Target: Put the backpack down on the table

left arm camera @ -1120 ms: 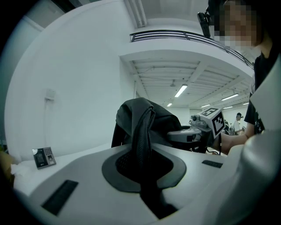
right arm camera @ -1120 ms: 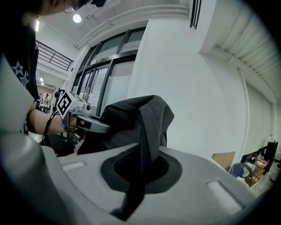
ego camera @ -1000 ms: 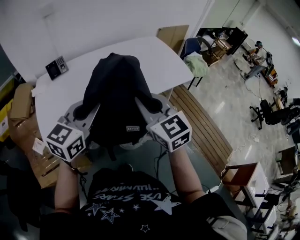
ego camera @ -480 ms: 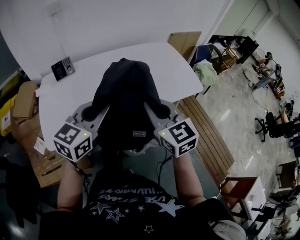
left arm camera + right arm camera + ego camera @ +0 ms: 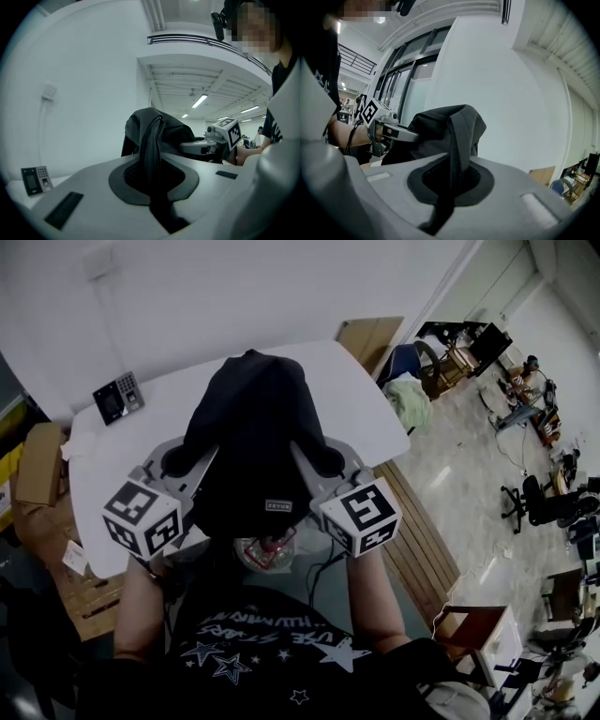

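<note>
A black backpack hangs upright over the near part of the white table, held between my two grippers. My left gripper is shut on its left shoulder strap, which runs up between the jaws in the left gripper view. On the other side, my right gripper is shut on the right strap. The bag's body bulges just beyond the jaws, and each gripper view shows the other gripper beside it. Whether the bag's bottom touches the table is hidden.
A small black keypad device lies on the table's far left corner. Cardboard boxes stand left of the table. A chair with a green cloth and a wooden slatted bench are to the right. A white wall runs behind the table.
Both grippers have carried the backpack forward, further over the table. The grips on the two straps are unchanged.
</note>
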`<action>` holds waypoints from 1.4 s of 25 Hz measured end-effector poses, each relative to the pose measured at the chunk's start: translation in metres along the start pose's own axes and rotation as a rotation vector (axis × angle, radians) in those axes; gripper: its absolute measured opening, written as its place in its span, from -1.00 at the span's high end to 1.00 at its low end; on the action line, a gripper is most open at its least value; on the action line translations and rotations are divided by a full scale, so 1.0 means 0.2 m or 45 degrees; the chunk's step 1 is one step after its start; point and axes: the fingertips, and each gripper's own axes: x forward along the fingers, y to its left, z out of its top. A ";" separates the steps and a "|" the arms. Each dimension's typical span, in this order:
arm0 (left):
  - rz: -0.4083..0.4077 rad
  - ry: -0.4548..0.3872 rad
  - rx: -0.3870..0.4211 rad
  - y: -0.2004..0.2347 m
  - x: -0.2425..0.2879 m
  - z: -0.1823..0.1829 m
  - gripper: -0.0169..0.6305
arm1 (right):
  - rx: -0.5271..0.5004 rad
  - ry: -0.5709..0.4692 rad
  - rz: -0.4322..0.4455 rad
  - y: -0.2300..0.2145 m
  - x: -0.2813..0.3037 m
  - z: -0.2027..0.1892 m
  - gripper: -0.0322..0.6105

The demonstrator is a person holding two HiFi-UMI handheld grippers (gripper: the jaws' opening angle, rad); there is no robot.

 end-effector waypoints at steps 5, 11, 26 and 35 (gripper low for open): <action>-0.005 0.001 0.013 0.23 0.10 0.05 0.83 | 0.018 0.007 0.000 -0.10 0.23 0.03 0.89; -0.017 0.018 -0.016 0.53 0.20 0.06 0.83 | 0.007 0.031 0.005 -0.19 0.53 0.06 0.89; 0.006 0.041 -0.031 1.00 0.37 0.01 0.83 | -0.002 0.057 0.008 -0.34 1.02 0.02 0.88; -0.052 -0.036 -0.037 1.02 0.41 -0.03 0.83 | 0.031 0.049 0.020 -0.37 1.05 -0.06 0.88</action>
